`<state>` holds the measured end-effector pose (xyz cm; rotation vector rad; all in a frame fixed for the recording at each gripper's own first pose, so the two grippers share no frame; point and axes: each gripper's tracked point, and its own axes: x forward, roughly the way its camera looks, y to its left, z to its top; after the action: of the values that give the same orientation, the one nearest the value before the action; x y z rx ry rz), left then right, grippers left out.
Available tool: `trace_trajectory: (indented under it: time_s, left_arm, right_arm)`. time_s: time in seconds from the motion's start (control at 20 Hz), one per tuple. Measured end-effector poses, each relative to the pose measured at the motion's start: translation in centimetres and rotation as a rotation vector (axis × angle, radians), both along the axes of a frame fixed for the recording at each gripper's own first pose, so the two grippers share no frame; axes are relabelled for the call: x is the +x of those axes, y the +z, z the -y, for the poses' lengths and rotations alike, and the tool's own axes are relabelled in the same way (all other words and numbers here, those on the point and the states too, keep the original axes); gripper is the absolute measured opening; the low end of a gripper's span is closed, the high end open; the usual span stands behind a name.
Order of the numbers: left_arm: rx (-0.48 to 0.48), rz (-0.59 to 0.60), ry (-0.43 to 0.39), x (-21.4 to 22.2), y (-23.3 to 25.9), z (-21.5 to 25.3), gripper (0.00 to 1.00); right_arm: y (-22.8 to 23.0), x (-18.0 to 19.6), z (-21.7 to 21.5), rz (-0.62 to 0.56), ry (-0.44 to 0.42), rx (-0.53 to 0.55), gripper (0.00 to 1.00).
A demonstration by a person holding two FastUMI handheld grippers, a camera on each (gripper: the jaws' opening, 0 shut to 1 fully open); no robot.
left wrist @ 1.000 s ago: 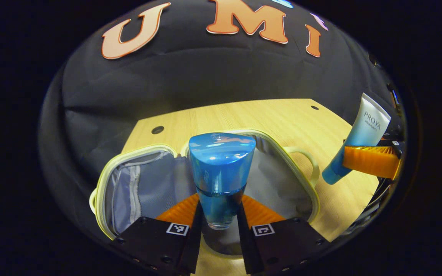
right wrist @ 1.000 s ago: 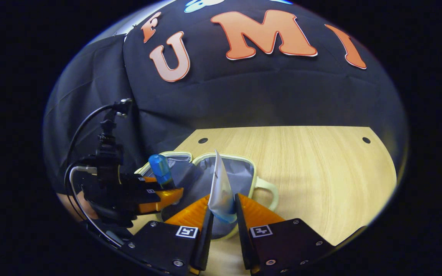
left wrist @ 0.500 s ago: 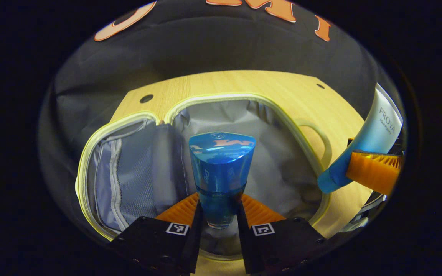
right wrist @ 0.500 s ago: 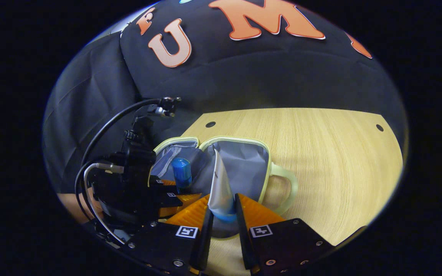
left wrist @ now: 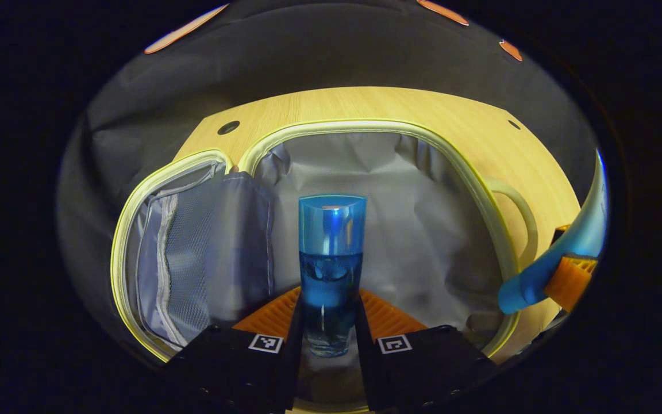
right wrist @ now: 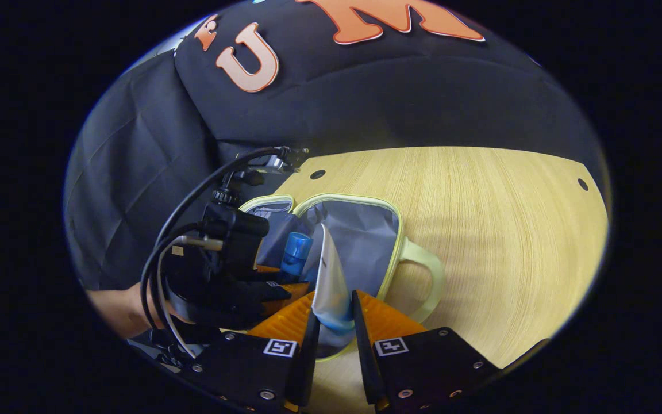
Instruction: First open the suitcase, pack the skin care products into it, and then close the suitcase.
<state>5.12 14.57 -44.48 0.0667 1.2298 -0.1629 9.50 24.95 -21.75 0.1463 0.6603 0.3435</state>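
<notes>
- Black cloth walls back a pale wooden table (right wrist: 480,230), where the suitcase (left wrist: 365,127) lies open flat, grey lining up, handle off to one side.
- Left gripper (left wrist: 329,322) is clamped on a blue bottle (left wrist: 331,253), held upright over the main compartment.
- Right gripper (right wrist: 334,322) is clamped near the cap end of a squeeze tube (right wrist: 328,276), over the suitcase's near rim.
- Bottle looks rigid, smooth and part-filled: likely weighty and slippery, so a low grip on its body suits.
- Tube looks soft and light; a hard squeeze mid-body could dent it, so the stiffer cap end is safer.
</notes>
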Motion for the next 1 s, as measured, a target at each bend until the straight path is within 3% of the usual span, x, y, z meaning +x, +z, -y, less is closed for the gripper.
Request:
trace_trajectory:
  time_s: [0.2,0.5,0.6,0.65,0.85,1.0]
  left_arm:
    - [0.023,0.005,0.03,0.4,-0.4,-0.5,0.47]
    - [0.121,0.223,-0.014,4.9,4.0,-2.6,0.47]
    - [0.133,0.295,0.011,5.6,5.7,-3.6,0.6]
    - [0.144,0.326,0.033,5.8,6.6,-4.4,0.58]
    - [0.157,0.408,0.128,5.7,9.4,-8.6,0.77]
    - [0.183,0.438,0.22,4.6,10.6,-13.3,0.82]
  right_arm:
    - [-0.7,0.4,0.1,-0.023,0.003,0.018,0.35]
    - [-1.7,1.4,-1.2,-0.082,0.019,0.053,0.35]
    - [-2.5,1.6,-1.8,-0.109,0.028,0.05,0.35]
    - [-2.8,1.6,-2.0,-0.12,0.027,0.051,0.35]
    - [-4.4,1.7,-2.4,-0.202,0.013,0.065,0.35]
    - [-4.9,2.2,-3.1,-0.242,-0.017,0.081,0.35]
